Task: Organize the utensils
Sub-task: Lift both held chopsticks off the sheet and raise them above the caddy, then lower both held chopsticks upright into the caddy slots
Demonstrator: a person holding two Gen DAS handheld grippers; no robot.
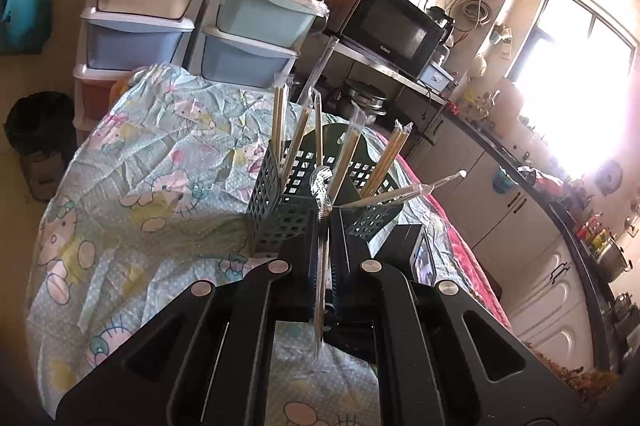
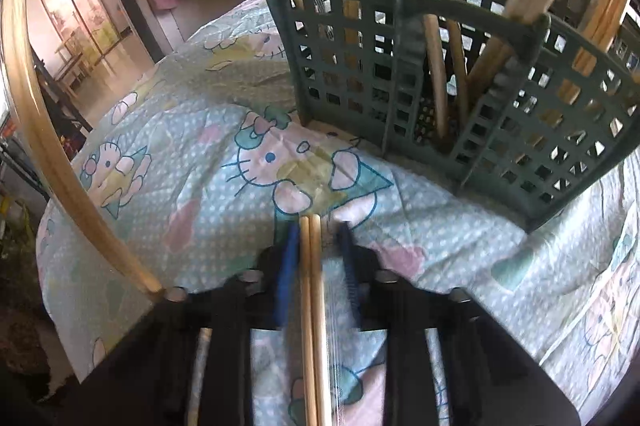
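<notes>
A dark green lattice utensil caddy [image 1: 280, 210] stands on a Hello Kitty cloth [image 1: 140, 186] and holds several wrapped chopstick pairs [image 1: 296, 138] sticking up. My left gripper [image 1: 325, 226] is shut on a wrapped chopstick pair [image 1: 320, 298], just short of the caddy. In the right wrist view the caddy [image 2: 520, 114] is close ahead to the right. My right gripper [image 2: 318, 238] is shut on a chopstick pair [image 2: 312, 306] in clear wrap, low over the cloth [image 2: 200, 166].
Stacked plastic drawers [image 1: 140, 26] and a microwave [image 1: 392, 22] stand behind the table. A kitchen counter [image 1: 560, 210] runs along the right. A curved wooden chopstick [image 2: 48, 146] crosses the left of the right wrist view.
</notes>
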